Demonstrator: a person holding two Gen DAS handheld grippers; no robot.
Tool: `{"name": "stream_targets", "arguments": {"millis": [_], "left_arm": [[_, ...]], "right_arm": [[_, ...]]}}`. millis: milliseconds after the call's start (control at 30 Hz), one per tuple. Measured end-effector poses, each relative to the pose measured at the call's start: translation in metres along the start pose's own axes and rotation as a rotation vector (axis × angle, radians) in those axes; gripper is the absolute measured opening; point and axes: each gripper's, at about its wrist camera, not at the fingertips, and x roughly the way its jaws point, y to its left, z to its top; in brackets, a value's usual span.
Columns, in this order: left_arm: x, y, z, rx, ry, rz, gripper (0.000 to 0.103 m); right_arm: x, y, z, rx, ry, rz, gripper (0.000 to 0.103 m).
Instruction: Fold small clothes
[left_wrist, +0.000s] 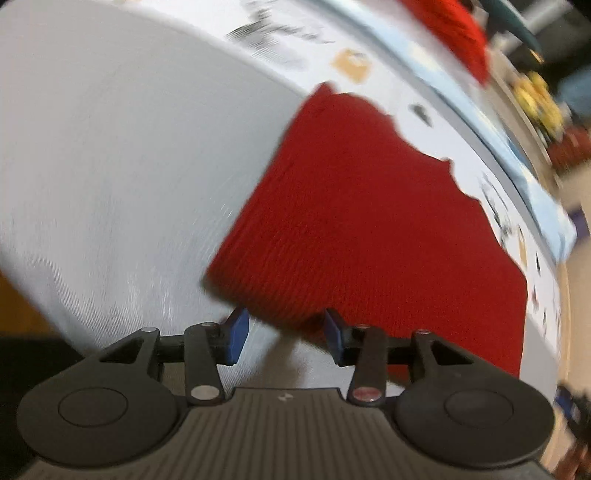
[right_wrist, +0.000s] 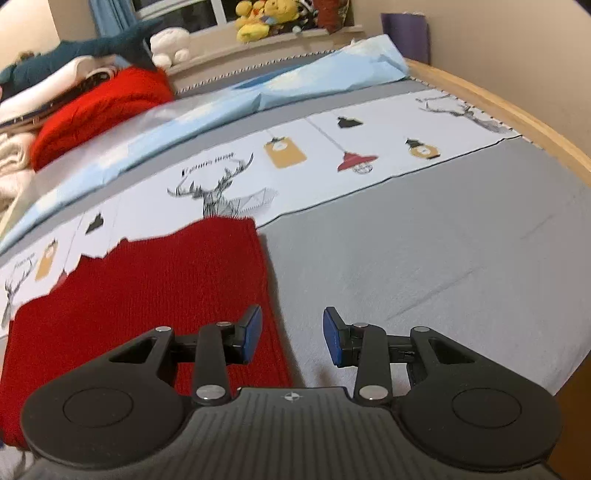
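A red knit garment (left_wrist: 369, 229) lies flat on the grey bed cover (left_wrist: 110, 166), with one jagged edge over the printed white strip. My left gripper (left_wrist: 286, 334) hovers at its near corner. The blue pads stand apart, and the cloth's edge lies just past them without being pinched. In the right wrist view the same red garment (right_wrist: 147, 295) fills the lower left. My right gripper (right_wrist: 291, 334) is open over its right edge, with its left finger (right_wrist: 253, 332) above the knit, its right finger (right_wrist: 332, 336) above bare grey cover (right_wrist: 424, 258), and nothing between them.
A second red knit piece (right_wrist: 103, 107) rests on stacked cream blankets (right_wrist: 14, 162) at the far left. A pale blue sheet (right_wrist: 258, 92) runs across the back. Plush toys (right_wrist: 255, 18) sit on the sill. The wooden bed frame (right_wrist: 517, 110) curves along the right.
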Motion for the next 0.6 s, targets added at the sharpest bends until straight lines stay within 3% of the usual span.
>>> {"name": "stream_targets", "arguments": {"millis": [133, 233, 367, 400, 500, 600], "left_arm": [[0.013, 0.015, -0.010, -0.196, -0.046, -0.032, 0.061], [0.017, 0.022, -0.016, -0.312, -0.106, -0.065, 0.061], [0.021, 0.019, -0.021, -0.375, -0.162, -0.085, 0.060], [0.022, 0.016, -0.019, -0.384, -0.164, -0.090, 0.057], [0.020, -0.003, -0.013, -0.318, -0.164, -0.040, 0.019], [0.004, -0.047, -0.001, -0.117, -0.217, 0.077, 0.015]], "right_arm": [[-0.006, -0.017, 0.006, -0.002, -0.032, -0.011, 0.038], [-0.013, -0.035, 0.010, 0.023, -0.060, -0.015, 0.038], [-0.020, -0.061, 0.013, 0.092, -0.078, -0.018, 0.038], [-0.020, -0.067, 0.014, 0.105, -0.080, -0.021, 0.038], [-0.019, -0.078, 0.015, 0.125, -0.083, -0.026, 0.038], [-0.019, -0.087, 0.017, 0.139, -0.090, -0.032, 0.038]]}}
